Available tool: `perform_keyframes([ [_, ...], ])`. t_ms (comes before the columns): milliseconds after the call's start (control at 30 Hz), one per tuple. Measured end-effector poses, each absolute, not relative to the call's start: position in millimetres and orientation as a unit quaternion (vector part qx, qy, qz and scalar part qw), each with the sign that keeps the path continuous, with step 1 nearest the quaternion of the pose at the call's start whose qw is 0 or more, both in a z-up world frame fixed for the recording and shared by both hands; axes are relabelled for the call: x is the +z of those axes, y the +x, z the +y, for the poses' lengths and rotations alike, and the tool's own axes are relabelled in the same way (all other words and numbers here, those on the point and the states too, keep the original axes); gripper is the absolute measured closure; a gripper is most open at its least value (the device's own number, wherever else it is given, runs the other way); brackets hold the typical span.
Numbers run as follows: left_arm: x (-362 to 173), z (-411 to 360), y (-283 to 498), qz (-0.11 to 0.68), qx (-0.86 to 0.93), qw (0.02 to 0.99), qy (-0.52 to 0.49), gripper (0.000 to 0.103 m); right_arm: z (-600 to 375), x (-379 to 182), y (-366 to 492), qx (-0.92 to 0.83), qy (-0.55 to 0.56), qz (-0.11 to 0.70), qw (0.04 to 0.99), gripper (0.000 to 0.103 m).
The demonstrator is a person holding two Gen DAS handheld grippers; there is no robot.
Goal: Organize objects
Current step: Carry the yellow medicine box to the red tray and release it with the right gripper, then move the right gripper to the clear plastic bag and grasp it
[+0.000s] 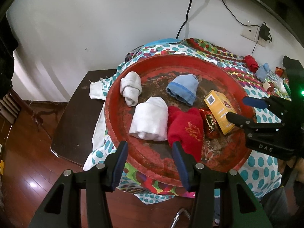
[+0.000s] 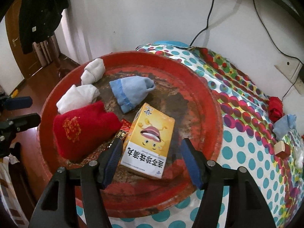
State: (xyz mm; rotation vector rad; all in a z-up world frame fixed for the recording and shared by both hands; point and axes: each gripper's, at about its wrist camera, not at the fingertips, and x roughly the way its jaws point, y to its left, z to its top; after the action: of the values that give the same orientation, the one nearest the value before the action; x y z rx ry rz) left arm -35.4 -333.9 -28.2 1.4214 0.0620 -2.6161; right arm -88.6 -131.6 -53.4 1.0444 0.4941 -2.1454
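Nearest our right-wrist lens, the right gripper (image 2: 152,152) stands with its jaws spread wider than the yellow box (image 2: 150,138), one blue pad on each side of the box's near end and neither pressing on it, so we hold nothing there. We cannot say whether the left-hand pad brushes the carton's edge.

Taking the red tray (image 2: 207,114) as our landmark, the box lies flat on the tray's floor on the side nearest the right gripper, with its long axis running from the jaws toward the tray's middle, tilted a little to the right. The red sock roll (image 2: 81,131) sits just left of the box, with a shiny red packet (image 2: 124,127) wedged between them. A blue sock roll (image 2: 131,91) rests nearer the tray's centre, and two white rolls lie toward its far left rim.

Our left gripper (image 1: 150,148) hovers over the tray's near rim, jaws wide apart and empty, by the red sock roll's end.

We judge the box placed. Off the tray, on the spotted cloth (image 2: 237,148), a second red roll (image 2: 275,110), a blue roll (image 2: 285,125) and a wooden block (image 2: 280,148) lie closer to our right hand, which would fetch them.
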Motion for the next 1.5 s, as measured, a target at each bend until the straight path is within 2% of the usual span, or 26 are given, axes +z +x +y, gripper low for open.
perform_keyframes([
  [400,-27,-320,-39,0.004,-0.877,0.072,0.476,0.053,-92,-40,-100,-0.845,0.398,0.153,0.323,0.038],
  [800,-20,-289,-45,-0.026,-0.88,0.054,0.471,0.053,-14,-40,-127,-0.87,0.407,0.105,0.258,0.034],
  [1233,-25,-220,-63,-0.083,-0.875,0.013,0.477,0.053,151,-68,-180,-0.891,0.43,0.038,0.14,0.033],
  [1500,-19,-144,-90,-0.116,-0.87,-0.083,0.472,0.053,213,-71,-242,-0.901,0.422,0.023,0.099,0.033],
])
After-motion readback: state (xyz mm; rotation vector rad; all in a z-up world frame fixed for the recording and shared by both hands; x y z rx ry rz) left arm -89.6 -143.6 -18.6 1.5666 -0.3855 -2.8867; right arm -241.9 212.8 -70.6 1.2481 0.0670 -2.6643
